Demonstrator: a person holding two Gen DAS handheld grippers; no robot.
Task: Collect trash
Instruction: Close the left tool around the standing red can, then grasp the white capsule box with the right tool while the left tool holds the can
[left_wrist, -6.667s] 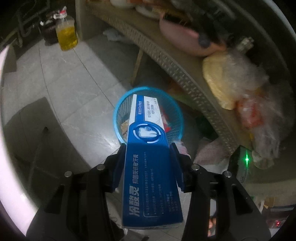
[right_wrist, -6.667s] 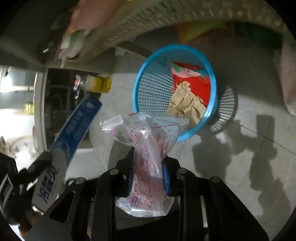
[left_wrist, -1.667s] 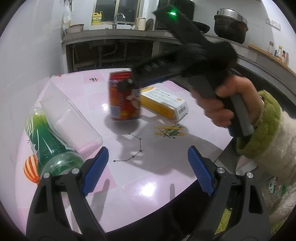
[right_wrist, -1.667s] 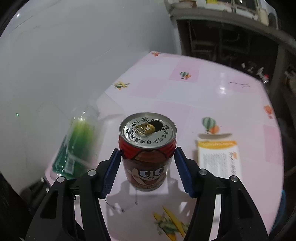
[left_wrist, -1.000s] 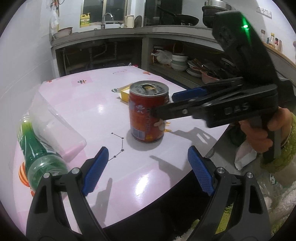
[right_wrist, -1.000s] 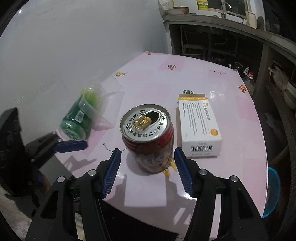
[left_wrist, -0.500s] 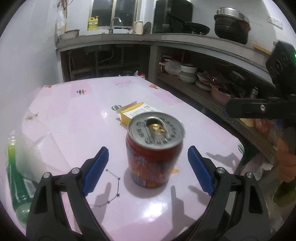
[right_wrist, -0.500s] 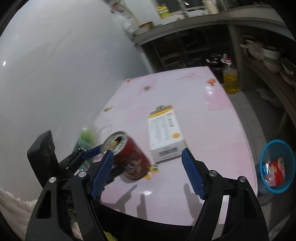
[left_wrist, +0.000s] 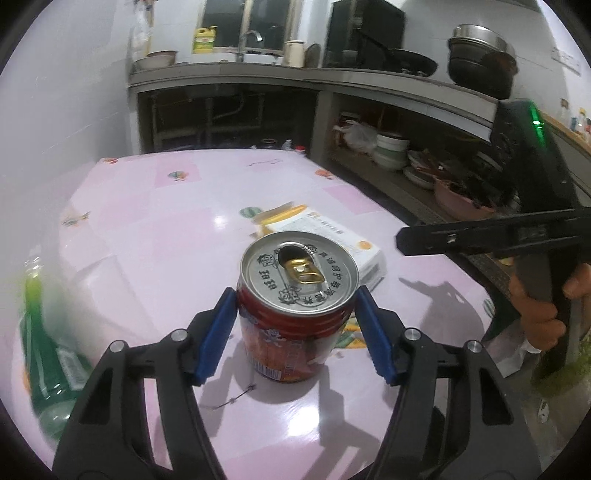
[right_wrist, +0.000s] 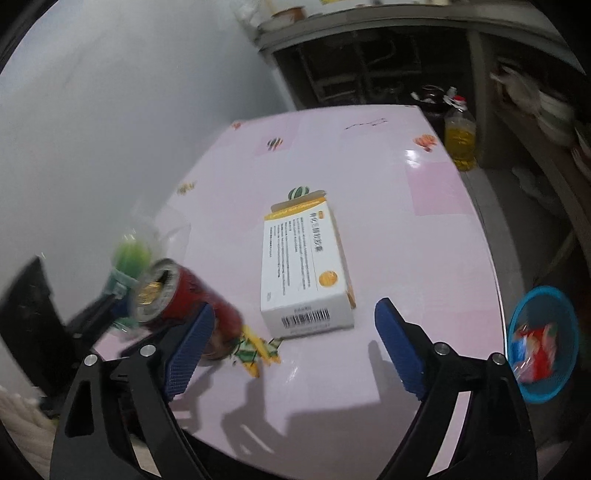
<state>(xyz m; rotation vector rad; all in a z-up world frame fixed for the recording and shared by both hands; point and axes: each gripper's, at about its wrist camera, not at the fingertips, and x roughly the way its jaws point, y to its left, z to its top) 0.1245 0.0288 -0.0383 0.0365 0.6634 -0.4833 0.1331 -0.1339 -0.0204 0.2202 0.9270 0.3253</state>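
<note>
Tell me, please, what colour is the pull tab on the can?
Gold, on the can, whose lid is silver; the left wrist view shows it best.

The left wrist camera sits low and close behind the red can (left_wrist: 299, 306), looking down along its fingers across the pink table (left_wrist: 177, 236) toward the kitchen counter (left_wrist: 229, 72). The right wrist camera looks from higher and farther back, down over the white box (right_wrist: 306, 273), with the blue basket (right_wrist: 543, 354) on the floor. Both share can, box and, probably, the blurred green bottle (right_wrist: 131, 258).
</note>
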